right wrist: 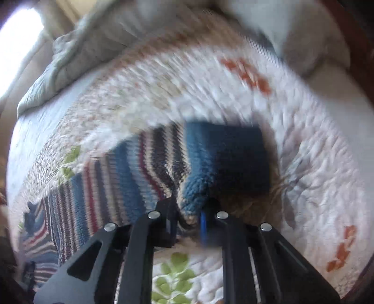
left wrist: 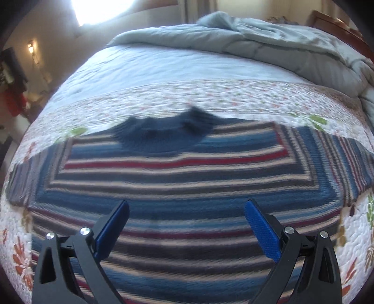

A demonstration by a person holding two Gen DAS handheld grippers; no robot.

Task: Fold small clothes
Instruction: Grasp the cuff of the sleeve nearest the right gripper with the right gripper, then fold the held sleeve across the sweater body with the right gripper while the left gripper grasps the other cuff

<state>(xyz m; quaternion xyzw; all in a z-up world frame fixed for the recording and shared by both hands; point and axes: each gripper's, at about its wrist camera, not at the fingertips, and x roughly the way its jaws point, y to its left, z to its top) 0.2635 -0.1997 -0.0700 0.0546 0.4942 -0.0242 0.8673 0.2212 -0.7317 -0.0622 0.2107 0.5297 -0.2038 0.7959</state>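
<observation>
Between the closed jaws of the right gripper (right wrist: 189, 222), a sleeve cuff (right wrist: 224, 159) is pinched; left gripper (left wrist: 185, 224) open above the unfolded striped sweater (left wrist: 177, 177); folding barely begun.

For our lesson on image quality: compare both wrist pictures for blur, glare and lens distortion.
Left wrist view: mild smear on the striped sweater, blown-out window glare at the top, bed bulging from the fisheye lens. Right wrist view: heavy swirling motion blur over the quilt, sharpest near the right tool, bright window patch at top left.
</observation>
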